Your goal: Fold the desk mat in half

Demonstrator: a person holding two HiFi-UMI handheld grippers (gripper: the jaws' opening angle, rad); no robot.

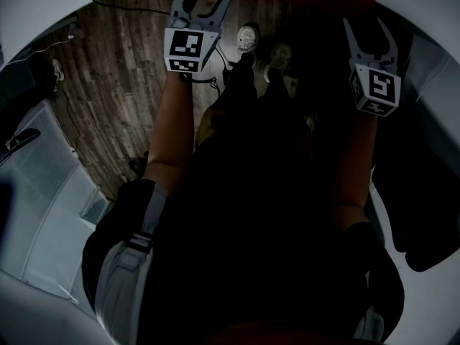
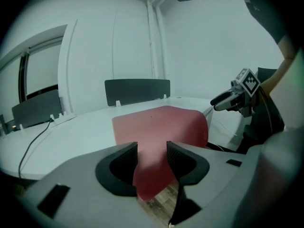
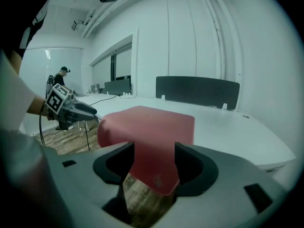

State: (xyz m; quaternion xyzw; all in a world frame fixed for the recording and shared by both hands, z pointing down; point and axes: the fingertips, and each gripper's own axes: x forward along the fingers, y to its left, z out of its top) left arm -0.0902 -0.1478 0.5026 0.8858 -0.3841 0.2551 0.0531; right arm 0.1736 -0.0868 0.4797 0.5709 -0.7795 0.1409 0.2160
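- Desk mat (image 2: 161,125), red, lies on the white table (image 2: 71,137). Its near edge droops over the table's rim toward the person, and both near corners hang free.
- Left gripper (image 2: 152,153): jaws well apart with one hanging corner between them. The pads do not press on it, so it holds nothing.
- Right gripper (image 3: 154,151): jaws likewise apart around the other hanging corner, with no grip.
- Handling, as a judgement: the droop suggests a soft, limp, light sheet that will sag and may slide on the smooth top.
- Best hold: pinch each hanging corner a little in from its tip, both together.
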